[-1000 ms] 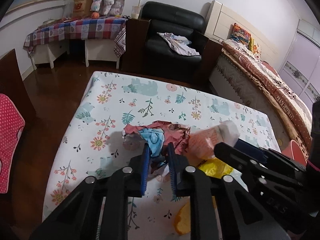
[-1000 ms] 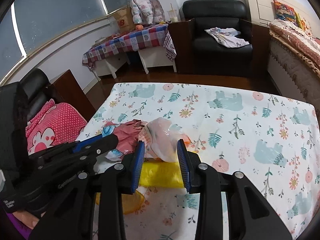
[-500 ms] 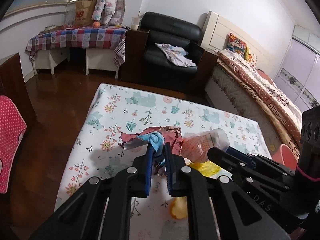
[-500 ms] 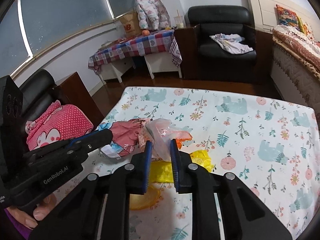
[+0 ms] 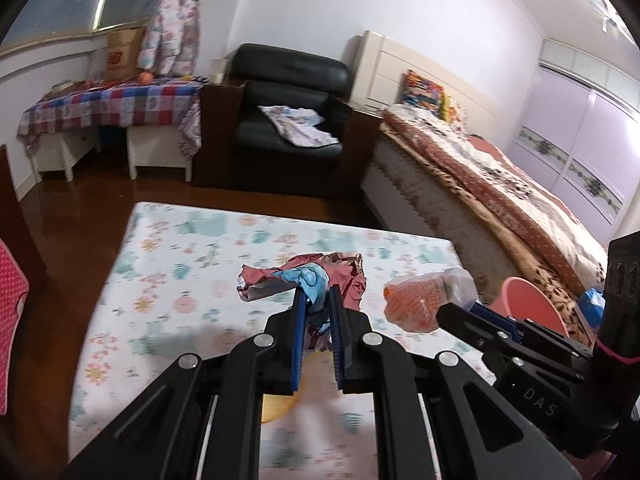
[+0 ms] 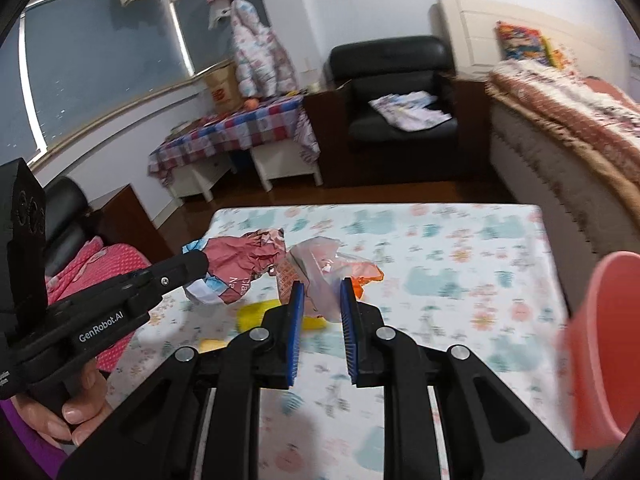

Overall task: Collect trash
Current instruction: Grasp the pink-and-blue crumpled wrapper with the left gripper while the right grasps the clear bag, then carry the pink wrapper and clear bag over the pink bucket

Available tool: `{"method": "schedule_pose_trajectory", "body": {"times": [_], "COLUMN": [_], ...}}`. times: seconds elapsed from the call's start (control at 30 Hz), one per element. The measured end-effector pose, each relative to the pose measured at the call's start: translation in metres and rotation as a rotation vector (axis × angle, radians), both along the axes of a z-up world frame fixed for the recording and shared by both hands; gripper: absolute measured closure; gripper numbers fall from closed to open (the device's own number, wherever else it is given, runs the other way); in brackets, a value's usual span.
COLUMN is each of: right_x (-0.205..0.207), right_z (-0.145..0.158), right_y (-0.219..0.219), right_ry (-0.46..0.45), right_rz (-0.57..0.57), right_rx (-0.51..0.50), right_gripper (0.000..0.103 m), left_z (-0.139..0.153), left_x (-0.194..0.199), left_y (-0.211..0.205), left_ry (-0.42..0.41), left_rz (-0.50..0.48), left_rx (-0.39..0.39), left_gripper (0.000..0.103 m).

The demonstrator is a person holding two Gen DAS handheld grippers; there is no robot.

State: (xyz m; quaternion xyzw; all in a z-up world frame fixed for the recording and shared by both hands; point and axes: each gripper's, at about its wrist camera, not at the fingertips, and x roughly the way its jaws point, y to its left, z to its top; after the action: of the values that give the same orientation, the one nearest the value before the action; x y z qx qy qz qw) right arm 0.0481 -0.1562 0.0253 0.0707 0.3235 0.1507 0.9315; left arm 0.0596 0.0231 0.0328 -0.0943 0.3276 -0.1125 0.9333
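Gripper pair mid-haul: both clenched on trash, lifted off the table.

Left gripper (image 5: 316,300) grasps a crumpled red-and-blue wrapper (image 5: 308,280) at the centre of its view; right gripper (image 6: 320,296) grasps a clear plastic bag with orange print (image 6: 320,268) at the centre of its own. By my reading two pieces are picked up, none binned yet. On the floral table (image 6: 460,264), a yellow packet (image 6: 260,312) and a smaller yellow scrap (image 6: 210,345) remain lower left. Only the right view shows them plainly, along with the pink bin (image 6: 600,344) looming at right edge and a hand (image 6: 72,412) at lower left; the left view shows that bin smaller, at right beside the bed (image 5: 480,184).
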Motion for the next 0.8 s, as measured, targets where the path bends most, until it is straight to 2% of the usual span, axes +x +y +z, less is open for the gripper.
{"method": "schedule_pose_trajectory", "body": {"times": [0.27, 0.5, 0.8], "right_x": [-0.027, -0.05, -0.07], "right_z": [0.009, 0.008, 0.0], "right_y": [-0.067, -0.132, -0.192], "right_ry": [-0.015, -0.008, -0.009], "right_rz": [-0.149, -0.299, -0.432], "right_rx": [-0.011, -0.002, 0.008], "right_gripper": [0.084, 0.084, 0.084], "left_z": [0.012, 0.024, 0.031], "left_x": [-0.003, -0.008, -0.014], "left_y": [-0.063, -0.124, -0.197], "left_ry": [-0.029, -0.058, -0.08], "left_rz": [-0.113, -0.221, -0.338], "left_rx": [0.001, 0.021, 0.057], "left_gripper": [0.092, 0.092, 0.092]}}
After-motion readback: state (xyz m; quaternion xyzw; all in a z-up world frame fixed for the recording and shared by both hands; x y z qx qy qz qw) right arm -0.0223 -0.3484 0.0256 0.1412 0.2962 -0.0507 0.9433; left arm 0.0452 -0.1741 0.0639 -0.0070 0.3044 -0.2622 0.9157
